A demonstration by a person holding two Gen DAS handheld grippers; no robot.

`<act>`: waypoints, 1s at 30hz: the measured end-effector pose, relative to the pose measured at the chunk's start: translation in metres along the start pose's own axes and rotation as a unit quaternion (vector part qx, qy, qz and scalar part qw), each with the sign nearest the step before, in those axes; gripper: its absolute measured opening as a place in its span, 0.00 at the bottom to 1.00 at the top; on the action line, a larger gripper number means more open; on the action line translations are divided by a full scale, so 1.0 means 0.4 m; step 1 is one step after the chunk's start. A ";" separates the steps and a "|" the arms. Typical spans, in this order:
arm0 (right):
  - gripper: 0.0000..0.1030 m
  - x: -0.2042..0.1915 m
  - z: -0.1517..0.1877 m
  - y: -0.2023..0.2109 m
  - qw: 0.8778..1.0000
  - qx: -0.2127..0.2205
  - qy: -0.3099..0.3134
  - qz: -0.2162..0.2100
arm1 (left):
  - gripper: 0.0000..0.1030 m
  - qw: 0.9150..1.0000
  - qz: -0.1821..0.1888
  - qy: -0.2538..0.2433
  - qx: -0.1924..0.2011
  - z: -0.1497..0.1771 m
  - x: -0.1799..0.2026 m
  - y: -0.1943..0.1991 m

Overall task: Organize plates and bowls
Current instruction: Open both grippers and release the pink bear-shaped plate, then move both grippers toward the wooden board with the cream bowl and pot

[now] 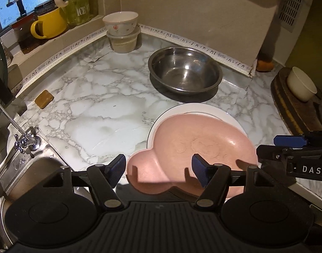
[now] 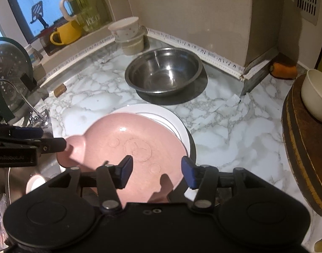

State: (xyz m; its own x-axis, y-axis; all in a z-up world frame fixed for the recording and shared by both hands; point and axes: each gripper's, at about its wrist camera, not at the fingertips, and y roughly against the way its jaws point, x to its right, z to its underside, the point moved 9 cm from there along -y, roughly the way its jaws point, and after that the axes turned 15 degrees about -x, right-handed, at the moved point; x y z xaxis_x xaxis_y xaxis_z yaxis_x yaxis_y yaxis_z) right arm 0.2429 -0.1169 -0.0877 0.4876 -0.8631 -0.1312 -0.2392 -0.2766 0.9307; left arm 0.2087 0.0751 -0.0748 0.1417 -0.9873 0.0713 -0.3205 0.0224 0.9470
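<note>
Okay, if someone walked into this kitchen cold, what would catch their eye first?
Probably the pink bear-shaped plate, lying on a white plate at the marble counter's near edge, with both open grippers hovering over it. Behind it sits a big steel bowl, and a yellow mug brightens the window ledge.

Yellow mug (image 1: 48,23), faucet (image 1: 23,141), cutting board (image 2: 304,147)

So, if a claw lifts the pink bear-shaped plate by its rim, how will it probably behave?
The pink plate looks matte and thin like molded plastic, so it is probably light and stiff, not fragile. It rests on the white plate, whose glossy surface may let it slide when pushed. Its shallow, uneven outline could make it tilt if gripped at one ear.
</note>
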 end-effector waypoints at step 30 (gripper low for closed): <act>0.85 -0.010 0.089 0.164 0.997 0.076 -0.001 0.015 | 0.96 0.994 0.048 -0.037 0.088 0.035 0.104 0.103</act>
State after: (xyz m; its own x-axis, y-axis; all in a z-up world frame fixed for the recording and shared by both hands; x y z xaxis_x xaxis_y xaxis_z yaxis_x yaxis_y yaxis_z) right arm 0.1953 -0.1467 -0.0384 0.4761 -0.8731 -0.1048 -0.3783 -0.3109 0.8719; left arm 0.1882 0.0328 -0.0370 0.0348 -0.9909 0.1300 -0.4891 0.0966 0.8669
